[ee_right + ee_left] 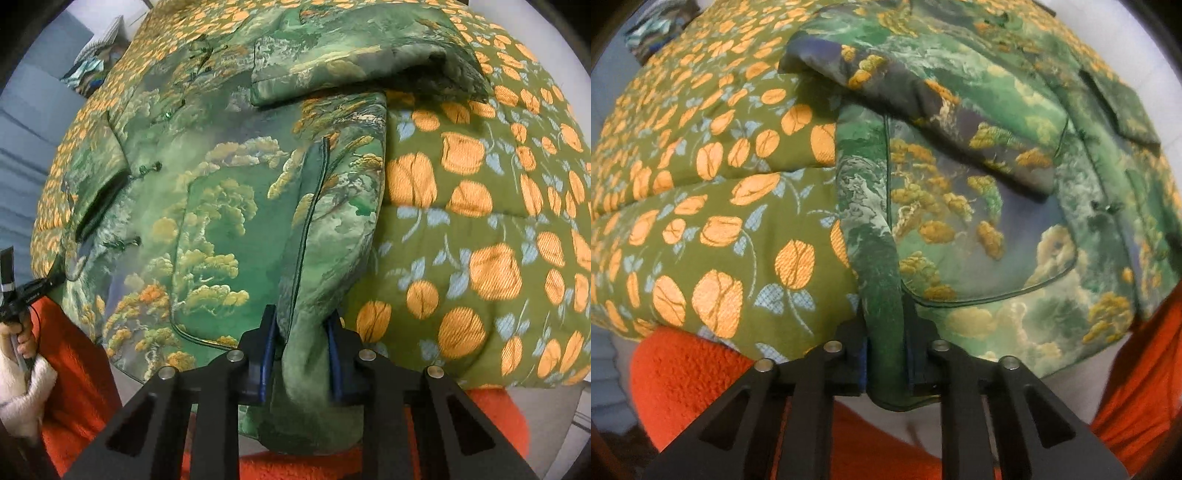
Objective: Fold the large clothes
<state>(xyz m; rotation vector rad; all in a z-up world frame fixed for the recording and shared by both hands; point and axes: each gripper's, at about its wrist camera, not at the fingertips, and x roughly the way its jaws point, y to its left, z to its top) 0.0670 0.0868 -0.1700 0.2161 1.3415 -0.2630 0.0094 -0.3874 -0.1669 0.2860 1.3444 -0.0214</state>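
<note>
Two bottom corners of the green jacket [979, 192] are pinched, one by the left gripper [886, 347], one by the right gripper [301, 350], jaws nearly closed on cloth. From each bottom centre, the jacket's length runs toward the top over the floral quilt [480, 206].

Lighting: I am seeing even, soft indoor light in both wrist views, moderately bright, with no glare.

Shadows: soft dark bands are lying under the folded sleeve [923, 122] and along the jacket [229, 206] folds.

Distortion: the fisheye is bulging the quilt [701, 206] outward, and black vignette is curving round every corner.

Focus: centres are reading fairly sharp; I am noticing smear at the rims and slight motion blur on the fabric. The black tool [886, 343] links are showing crisp in the foreground.
</note>
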